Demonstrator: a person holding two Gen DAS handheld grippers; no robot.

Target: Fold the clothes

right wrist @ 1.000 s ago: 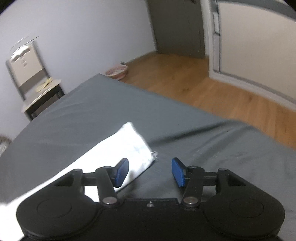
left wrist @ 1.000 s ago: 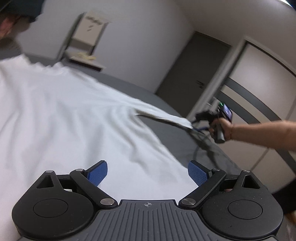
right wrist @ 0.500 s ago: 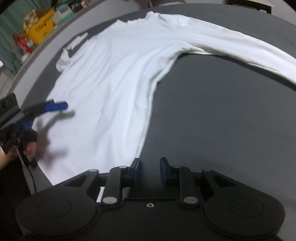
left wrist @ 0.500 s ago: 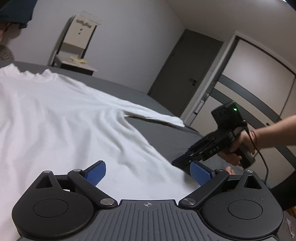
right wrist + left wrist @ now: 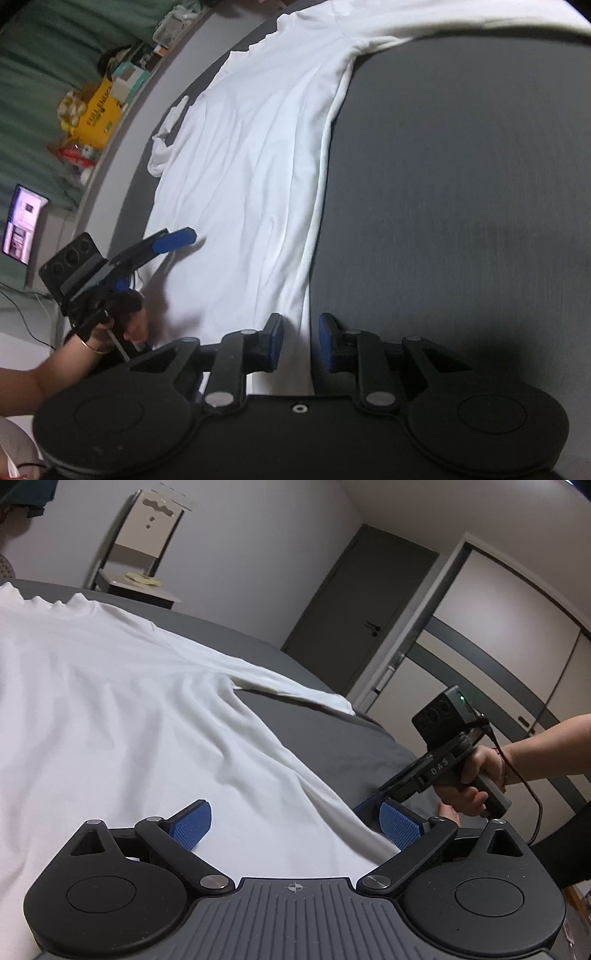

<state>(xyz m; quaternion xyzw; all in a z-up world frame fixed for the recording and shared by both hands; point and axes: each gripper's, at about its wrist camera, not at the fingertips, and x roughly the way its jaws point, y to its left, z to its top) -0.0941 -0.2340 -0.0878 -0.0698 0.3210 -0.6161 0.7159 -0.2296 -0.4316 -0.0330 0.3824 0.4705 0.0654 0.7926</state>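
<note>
The white long-sleeved shirt (image 5: 122, 701) lies spread flat on the dark grey bed (image 5: 461, 184), body open and unfolded. One sleeve (image 5: 295, 690) stretches out toward 1 o'clock in the left wrist view; the other sleeve (image 5: 168, 129) lies bunched beside the body at about 10 o'clock in the right wrist view. No fold line shows anywhere on the shirt. The left tool (image 5: 295, 821) hovers over the hem area with its jaws spread wide, grasping nothing. The right tool (image 5: 301, 341) sits at the bottom side edge of the shirt at 6 o'clock, jaws narrowed but with a visible gap; the cloth edge appears to run between them, though it cannot be told whether they pinch it. Judgement: as the shirt lies, every fold is left to make, sleeves and body alike. The flat, smooth lay of the cloth suits a fold from the hem or side edge where both tools now stand.
</note>
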